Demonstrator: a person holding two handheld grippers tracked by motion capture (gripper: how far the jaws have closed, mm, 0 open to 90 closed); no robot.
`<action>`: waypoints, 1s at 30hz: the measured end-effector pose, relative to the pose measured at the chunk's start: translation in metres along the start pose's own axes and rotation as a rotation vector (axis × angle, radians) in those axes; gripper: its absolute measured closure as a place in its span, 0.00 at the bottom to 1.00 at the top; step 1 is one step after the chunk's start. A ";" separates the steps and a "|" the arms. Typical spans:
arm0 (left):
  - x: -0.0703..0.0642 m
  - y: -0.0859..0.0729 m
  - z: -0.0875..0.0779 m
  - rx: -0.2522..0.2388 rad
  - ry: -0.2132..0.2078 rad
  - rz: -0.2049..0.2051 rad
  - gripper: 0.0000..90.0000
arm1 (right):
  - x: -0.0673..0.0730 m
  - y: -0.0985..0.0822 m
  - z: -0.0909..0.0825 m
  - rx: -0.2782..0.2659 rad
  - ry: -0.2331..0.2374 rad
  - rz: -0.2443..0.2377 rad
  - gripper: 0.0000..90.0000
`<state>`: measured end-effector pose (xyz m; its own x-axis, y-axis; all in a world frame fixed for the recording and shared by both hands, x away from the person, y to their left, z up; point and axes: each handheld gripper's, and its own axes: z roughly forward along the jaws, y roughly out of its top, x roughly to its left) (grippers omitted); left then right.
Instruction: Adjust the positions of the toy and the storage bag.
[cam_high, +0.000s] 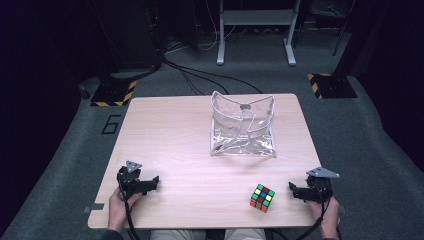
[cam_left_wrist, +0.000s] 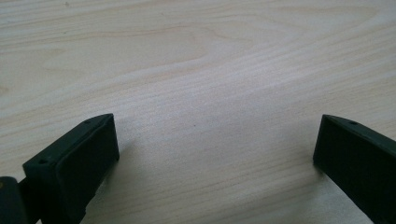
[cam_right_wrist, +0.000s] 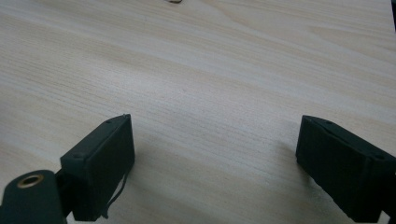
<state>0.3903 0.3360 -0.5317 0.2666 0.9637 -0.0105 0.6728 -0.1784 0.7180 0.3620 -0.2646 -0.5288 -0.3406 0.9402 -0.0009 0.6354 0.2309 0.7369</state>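
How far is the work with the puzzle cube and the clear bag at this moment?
Nothing looks done yet. The puzzle cube sits on the table, apart from the clear bag, which stands open farther back. Nothing is in hand: the left gripper and right gripper rest near the front edge, jaws open and empty. Probably left: gripping the cube, nearest the right gripper, and moving it.

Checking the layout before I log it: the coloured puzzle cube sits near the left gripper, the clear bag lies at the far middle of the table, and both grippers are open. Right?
Not quite: the high view shows the puzzle cube near the right gripper, not the left gripper. The clear bag and the open jaws are as you say.
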 end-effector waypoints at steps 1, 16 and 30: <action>0.000 0.000 0.000 0.001 0.002 -0.004 0.00 | 0.000 0.000 0.000 0.000 -0.001 0.000 0.12; 0.000 0.000 0.000 0.001 -0.001 0.001 0.00 | 0.000 0.000 0.001 0.007 0.011 -0.005 0.08; -0.001 0.000 0.000 0.000 0.008 -0.007 0.00 | 0.000 0.002 0.001 0.032 0.044 0.002 0.01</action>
<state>0.3900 0.3346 -0.5316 0.2563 0.9665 -0.0099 0.6744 -0.1715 0.7182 0.3640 -0.2636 -0.5277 -0.3690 0.9289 0.0308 0.6580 0.2377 0.7145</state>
